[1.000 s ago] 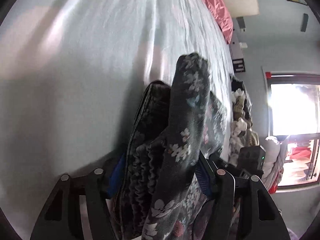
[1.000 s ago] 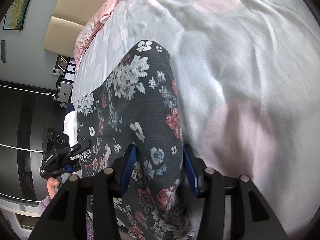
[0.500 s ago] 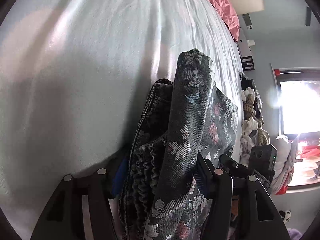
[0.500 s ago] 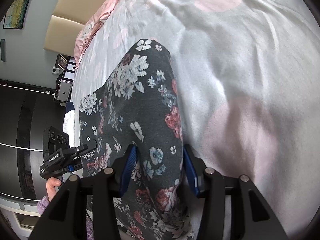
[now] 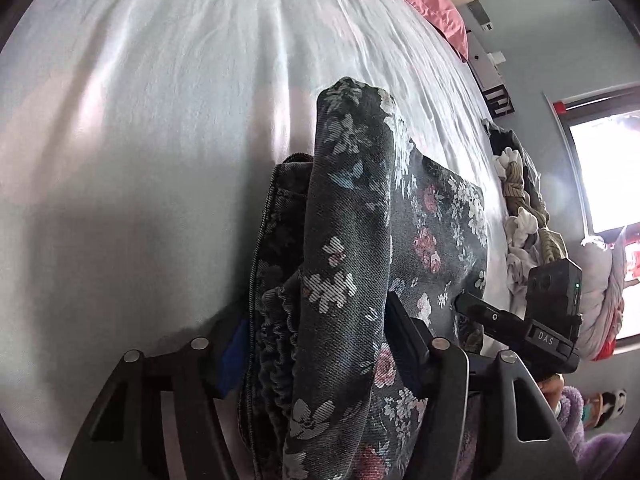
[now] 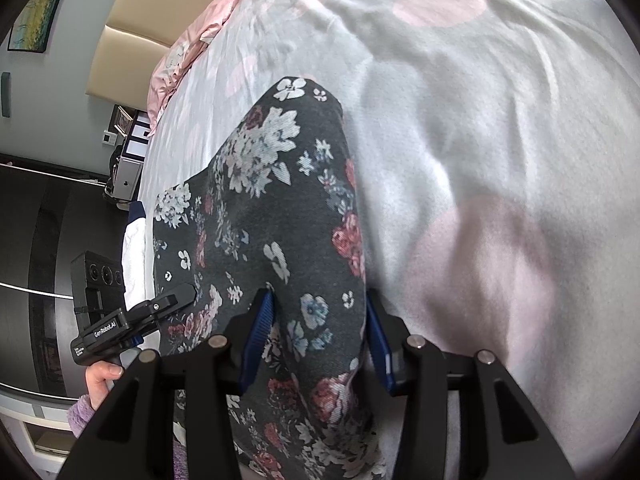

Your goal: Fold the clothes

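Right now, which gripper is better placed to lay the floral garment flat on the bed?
Right gripper: it holds a smooth single panel of the floral garment. The left gripper grips a thick bunched fold.

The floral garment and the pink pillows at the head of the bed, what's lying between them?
Only bare sheet lies between the floral garment and the pink pillows; the right wrist view shows it.
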### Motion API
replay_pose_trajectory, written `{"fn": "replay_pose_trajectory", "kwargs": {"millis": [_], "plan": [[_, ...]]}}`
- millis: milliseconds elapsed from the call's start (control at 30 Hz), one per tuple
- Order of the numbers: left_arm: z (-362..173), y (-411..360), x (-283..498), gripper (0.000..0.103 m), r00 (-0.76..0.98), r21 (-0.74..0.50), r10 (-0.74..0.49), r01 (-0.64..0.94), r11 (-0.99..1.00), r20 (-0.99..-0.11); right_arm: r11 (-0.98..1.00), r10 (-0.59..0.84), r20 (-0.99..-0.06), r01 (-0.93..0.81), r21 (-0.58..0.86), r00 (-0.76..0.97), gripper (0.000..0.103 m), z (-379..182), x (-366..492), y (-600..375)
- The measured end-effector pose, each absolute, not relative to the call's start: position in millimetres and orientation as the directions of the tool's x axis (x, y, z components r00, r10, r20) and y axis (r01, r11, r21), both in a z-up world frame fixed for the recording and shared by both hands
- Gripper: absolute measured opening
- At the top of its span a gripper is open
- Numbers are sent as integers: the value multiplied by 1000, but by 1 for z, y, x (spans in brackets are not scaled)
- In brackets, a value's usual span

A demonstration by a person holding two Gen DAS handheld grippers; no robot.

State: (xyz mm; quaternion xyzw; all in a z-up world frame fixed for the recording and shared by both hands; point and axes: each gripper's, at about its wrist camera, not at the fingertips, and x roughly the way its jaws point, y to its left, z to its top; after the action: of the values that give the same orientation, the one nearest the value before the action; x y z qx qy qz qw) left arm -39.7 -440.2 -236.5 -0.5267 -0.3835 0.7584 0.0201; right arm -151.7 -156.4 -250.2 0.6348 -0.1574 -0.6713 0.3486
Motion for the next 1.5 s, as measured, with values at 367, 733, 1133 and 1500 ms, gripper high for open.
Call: {"fn": "replay_pose_trajectory", "kwargs": {"millis": [367,733,1133,1500], "plan": [[-225,-436,-36,44,-473,-588,406,343,-733,-782,-653,-716,-697,374,658,-24,22,-221,-141,-158],[-203,-444,-20,34,-556,-624,388,331,-708,-735,-600,-747,-663,472,646,-42,15,-184,-131,-158],[-155,-480,34,32,-726,-694,299,326,-642,-619,-546,-747,-664,595,590,-29,11,-120,-115,-206],[-98,-545,108,32,-781,-695,207,360,-622,-590,-436,-758,-650,694,573,61,11,-59,-84,-294]]}}
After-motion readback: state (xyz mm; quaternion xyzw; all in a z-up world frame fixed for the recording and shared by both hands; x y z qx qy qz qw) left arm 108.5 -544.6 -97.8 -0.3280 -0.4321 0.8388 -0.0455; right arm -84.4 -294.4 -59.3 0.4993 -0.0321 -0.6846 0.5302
